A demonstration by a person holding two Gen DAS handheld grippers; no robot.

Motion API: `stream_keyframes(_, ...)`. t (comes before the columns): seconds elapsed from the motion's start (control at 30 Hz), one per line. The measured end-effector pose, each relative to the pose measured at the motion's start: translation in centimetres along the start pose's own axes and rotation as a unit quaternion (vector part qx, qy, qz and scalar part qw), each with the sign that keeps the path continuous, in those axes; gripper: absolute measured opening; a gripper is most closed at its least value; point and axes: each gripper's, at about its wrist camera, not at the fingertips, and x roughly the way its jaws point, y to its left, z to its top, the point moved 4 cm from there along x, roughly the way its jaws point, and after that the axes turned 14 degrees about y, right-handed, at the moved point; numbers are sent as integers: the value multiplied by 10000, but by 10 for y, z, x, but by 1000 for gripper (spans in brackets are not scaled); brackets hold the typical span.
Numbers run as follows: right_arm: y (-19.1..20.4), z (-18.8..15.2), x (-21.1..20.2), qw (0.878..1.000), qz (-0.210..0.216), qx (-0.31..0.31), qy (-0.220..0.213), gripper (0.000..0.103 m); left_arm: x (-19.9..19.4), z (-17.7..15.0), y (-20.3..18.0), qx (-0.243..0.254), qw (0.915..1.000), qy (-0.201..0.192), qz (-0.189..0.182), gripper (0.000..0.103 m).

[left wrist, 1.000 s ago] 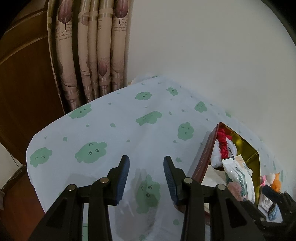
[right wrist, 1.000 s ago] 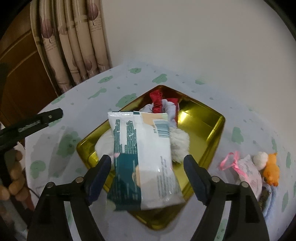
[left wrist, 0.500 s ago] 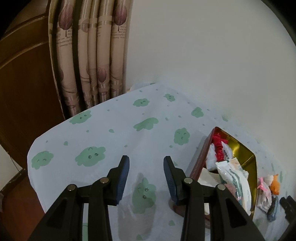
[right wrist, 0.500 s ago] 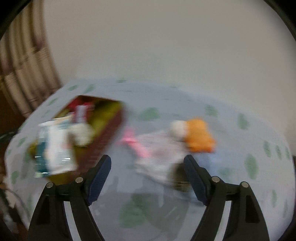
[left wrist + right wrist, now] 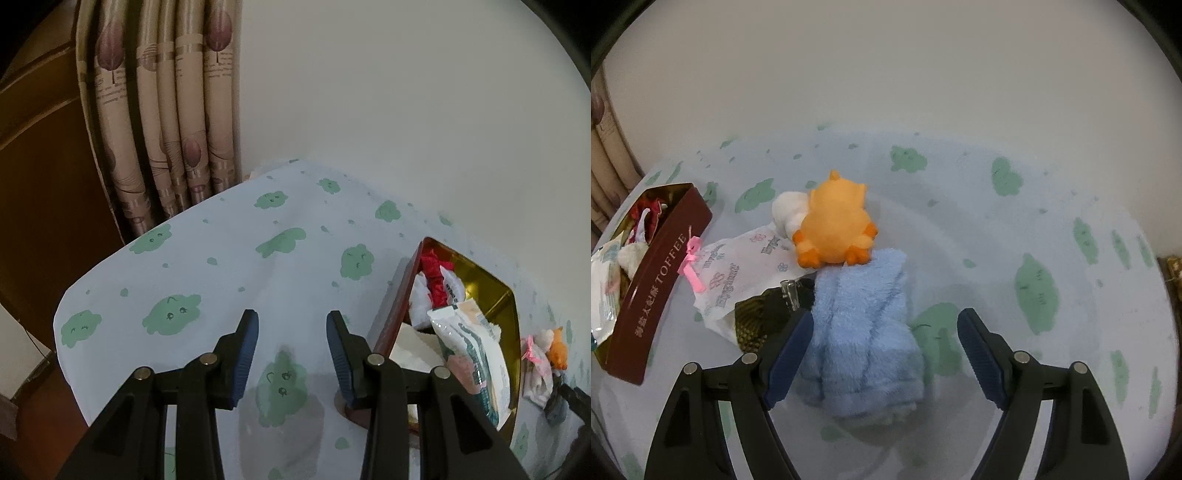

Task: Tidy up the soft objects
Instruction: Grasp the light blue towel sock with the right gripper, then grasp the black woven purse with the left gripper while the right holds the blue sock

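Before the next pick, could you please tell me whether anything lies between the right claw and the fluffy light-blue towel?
Nothing visible does: the right claw is open right over the fluffy light-blue towel, with the orange plush toy beyond it.

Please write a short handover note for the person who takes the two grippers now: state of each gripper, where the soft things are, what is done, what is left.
Left gripper: open, empty, over bare tablecloth beside the tin.
Right gripper: open, jaws around the blue towel, not gripping it.
Done: tissue pack, red cloth and white soft items lie in the tin.
Left: the towel, orange plush, white ball and printed pouch with a pink bow lie on the cloth beside the tin. A dark gold item with a clip lies under the pouch; what it is cannot be told.
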Motion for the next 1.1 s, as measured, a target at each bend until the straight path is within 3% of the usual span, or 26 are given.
stream_keyframes(0.17,-1,6,18,9998,-82,159,100,77,2,-1,-4,118,9999,33,31,39)
stream_keyframes(0.27,-10,1,25,9997,-21,237,115,71,3,-1,-5,139,9999,34,24,39)
stream_keyframes(0.33,-9,-5,21,9999,-121,116,15,61,3,0,-5,133,9999,30,12,39)
stream_keyframes(0.4,-9,-9,17,9999,-104,49,-44,36,3,0,-5,139,9999,62,9,39)
stream_keyframes(0.47,-10,-14,14,9997,-235,-35,-74,33,3,-1,-5,150,9999,64,13,39)
stream_keyframes(0.93,-57,-55,0,9979,-465,384,-230,29,0,-9,-24,441,9989,30,127,39)
stream_keyframes(1.1,-62,-54,3,9975,-456,428,-326,29,-17,-19,-53,877,9961,-111,81,39)
